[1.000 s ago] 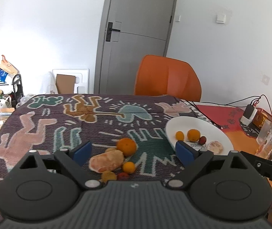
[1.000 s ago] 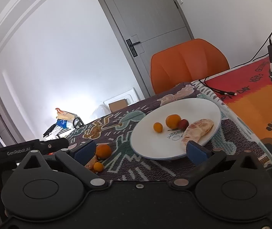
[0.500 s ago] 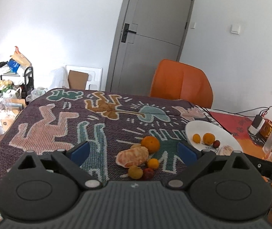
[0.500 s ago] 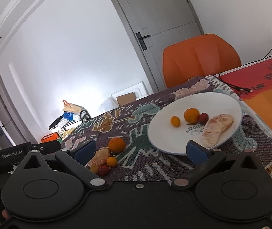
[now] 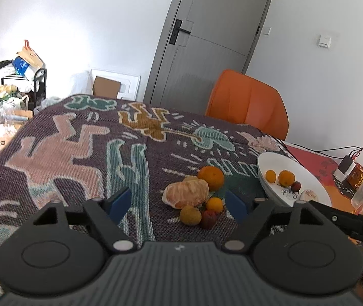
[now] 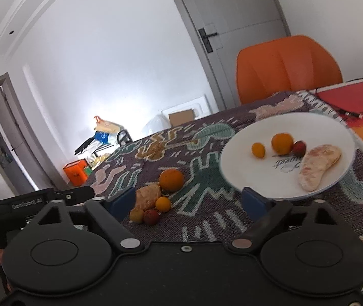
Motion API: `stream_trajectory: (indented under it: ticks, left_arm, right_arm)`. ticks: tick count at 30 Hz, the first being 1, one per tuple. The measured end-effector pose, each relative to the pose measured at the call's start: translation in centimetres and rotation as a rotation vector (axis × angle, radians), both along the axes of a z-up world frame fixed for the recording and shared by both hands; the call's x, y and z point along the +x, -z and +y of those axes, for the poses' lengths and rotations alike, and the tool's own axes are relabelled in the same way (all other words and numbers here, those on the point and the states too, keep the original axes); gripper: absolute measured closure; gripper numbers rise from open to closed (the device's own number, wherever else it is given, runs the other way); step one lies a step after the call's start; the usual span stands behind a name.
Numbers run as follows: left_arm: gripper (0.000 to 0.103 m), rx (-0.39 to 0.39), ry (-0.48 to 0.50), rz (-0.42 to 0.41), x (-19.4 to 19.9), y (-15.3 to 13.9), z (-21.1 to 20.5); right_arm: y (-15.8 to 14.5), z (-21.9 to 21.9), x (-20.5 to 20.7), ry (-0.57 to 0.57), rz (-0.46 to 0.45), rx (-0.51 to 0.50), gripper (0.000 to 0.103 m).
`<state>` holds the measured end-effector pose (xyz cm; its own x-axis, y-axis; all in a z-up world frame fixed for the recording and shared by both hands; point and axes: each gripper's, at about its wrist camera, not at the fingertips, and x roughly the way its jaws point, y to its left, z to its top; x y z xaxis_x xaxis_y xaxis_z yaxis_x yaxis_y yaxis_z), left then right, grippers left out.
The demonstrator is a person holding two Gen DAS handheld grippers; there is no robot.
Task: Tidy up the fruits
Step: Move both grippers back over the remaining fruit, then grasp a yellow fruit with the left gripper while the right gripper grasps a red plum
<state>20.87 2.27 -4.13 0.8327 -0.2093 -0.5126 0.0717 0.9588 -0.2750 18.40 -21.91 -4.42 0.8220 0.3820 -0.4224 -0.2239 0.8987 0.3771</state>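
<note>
Left wrist view puts your left gripper point(image 5: 177, 202) low over the woven, nubbly tablecloth point(image 5: 61, 158), jaws spread wide with nothing between the blue pads. Right ahead sits the loose fruit pile: a peeled, ridged citrus point(image 5: 186, 194), a round orange point(image 5: 211, 177) touching its far side, a small orange point(image 5: 214, 204), a dull yellow ball point(image 5: 190, 215) and a dark red fruit point(image 5: 209, 219) nearest you. A bit of peel or fruit behind the peeled one is too hidden to call.

To the right, the glossy white plate point(image 5: 265, 162) is partly cut off by your gripper's body. From the right wrist view, your right gripper point(image 6: 190, 200) is spread open too, empty, blue pads either side of bare cloth. That plate point(image 6: 242, 173) holds two oranges point(image 6: 282, 143), a red fruit point(image 6: 299, 148) and a long pale peeled segment point(image 6: 317, 167); the printed lettering is blurred.

An orange chair point(image 5: 247, 102) stands behind the table, cables point(image 5: 359, 150) trailing far right.
</note>
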Motion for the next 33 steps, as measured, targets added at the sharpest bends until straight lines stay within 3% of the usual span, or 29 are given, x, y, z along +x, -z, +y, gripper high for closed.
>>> stream_trajectory:
  ticks: [7, 14, 20, 24, 26, 33]
  left_arm:
    - [0.042, -0.024, 0.014, 0.051, 1.4, 1.7, -0.3]
    - [0.053, -0.047, 0.044, 0.078, 2.4, 2.9, -0.9]
    - [0.067, -0.057, 0.057, 0.107, 3.6, 4.1, -1.4]
    - [0.070, -0.086, 0.057, 0.118, 4.3, 4.9, -1.2]
    - [0.079, -0.100, 0.070, 0.114, 4.4, 5.1, -1.3]
    - [0.079, -0.096, 0.072, 0.088, 3.9, 4.4, -0.7]
  right_arm:
    - [0.5, 0.9, 0.8, -0.031, 0.020, -0.013, 0.030]
    - [1.1, 1.8, 1.8, -0.077, 0.047, -0.019, 0.053]
    - [1.6, 2.5, 2.5, -0.100, 0.062, -0.031, 0.054]
    - [1.9, 2.8, 2.9, -0.112, 0.075, -0.032, 0.057]
    - [2.1, 3.1, 3.2, -0.115, 0.082, -0.031, 0.057]
    - [2.6, 4.8, 4.1, -0.154, 0.098, -0.033, 0.059]
